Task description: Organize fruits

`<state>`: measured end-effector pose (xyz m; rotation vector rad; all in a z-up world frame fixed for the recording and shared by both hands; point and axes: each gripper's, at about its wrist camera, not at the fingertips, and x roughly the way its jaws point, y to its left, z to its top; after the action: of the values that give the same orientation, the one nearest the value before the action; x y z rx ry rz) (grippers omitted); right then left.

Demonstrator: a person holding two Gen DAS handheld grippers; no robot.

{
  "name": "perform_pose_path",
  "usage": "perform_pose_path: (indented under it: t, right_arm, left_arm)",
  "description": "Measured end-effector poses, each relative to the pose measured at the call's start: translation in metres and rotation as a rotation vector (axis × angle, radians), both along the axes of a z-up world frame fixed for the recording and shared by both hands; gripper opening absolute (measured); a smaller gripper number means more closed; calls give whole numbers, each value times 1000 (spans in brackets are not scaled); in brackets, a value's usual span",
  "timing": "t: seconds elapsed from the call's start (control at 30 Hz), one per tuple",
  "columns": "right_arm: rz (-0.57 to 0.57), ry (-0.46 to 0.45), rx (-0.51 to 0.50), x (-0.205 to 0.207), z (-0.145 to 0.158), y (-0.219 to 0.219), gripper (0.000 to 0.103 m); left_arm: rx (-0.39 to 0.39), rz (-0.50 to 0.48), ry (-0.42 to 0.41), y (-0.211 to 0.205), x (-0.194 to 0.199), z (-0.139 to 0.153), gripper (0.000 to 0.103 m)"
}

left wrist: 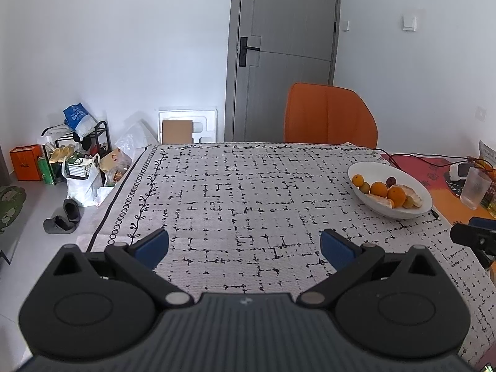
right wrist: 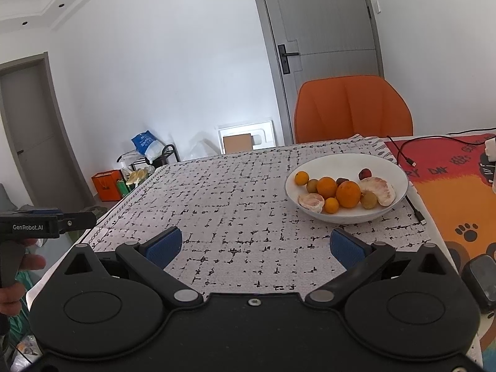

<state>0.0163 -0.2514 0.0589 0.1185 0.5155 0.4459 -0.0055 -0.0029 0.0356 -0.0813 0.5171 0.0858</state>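
Observation:
A white bowl (right wrist: 393, 170) (left wrist: 372, 167) stands on the patterned tablecloth and holds several fruits: oranges (right wrist: 348, 194) (left wrist: 378, 189), peeled pomelo pieces (right wrist: 379, 190), small greenish fruits (right wrist: 369, 200) and a dark red plum (right wrist: 364, 173) (left wrist: 391, 181). My right gripper (right wrist: 255, 248) hovers open over the cloth, short of the bowl, which lies ahead and to the right. My left gripper (left wrist: 245, 249) is open too, empty, with the bowl far off to its right. In the right wrist view the left gripper's body shows at the left edge, held by a hand (right wrist: 28, 262).
An orange chair (right wrist: 353, 108) stands behind the table before a grey door (left wrist: 288, 46). A colourful mat (right wrist: 449, 183) with black cables (right wrist: 403, 152) lies right of the bowl, and a plastic cup (left wrist: 474, 187) beyond. Bags, a shoe rack (left wrist: 77, 152) and slippers crowd the floor at left.

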Motion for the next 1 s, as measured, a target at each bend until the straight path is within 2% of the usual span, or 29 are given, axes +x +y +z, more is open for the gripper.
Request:
perform_pose_path:
  t: [1.0]
  right_arm:
    - [-16, -13, -7, -2, 1, -2, 103]
  left_arm:
    - [-15, -27, -4, -6, -2, -2, 103]
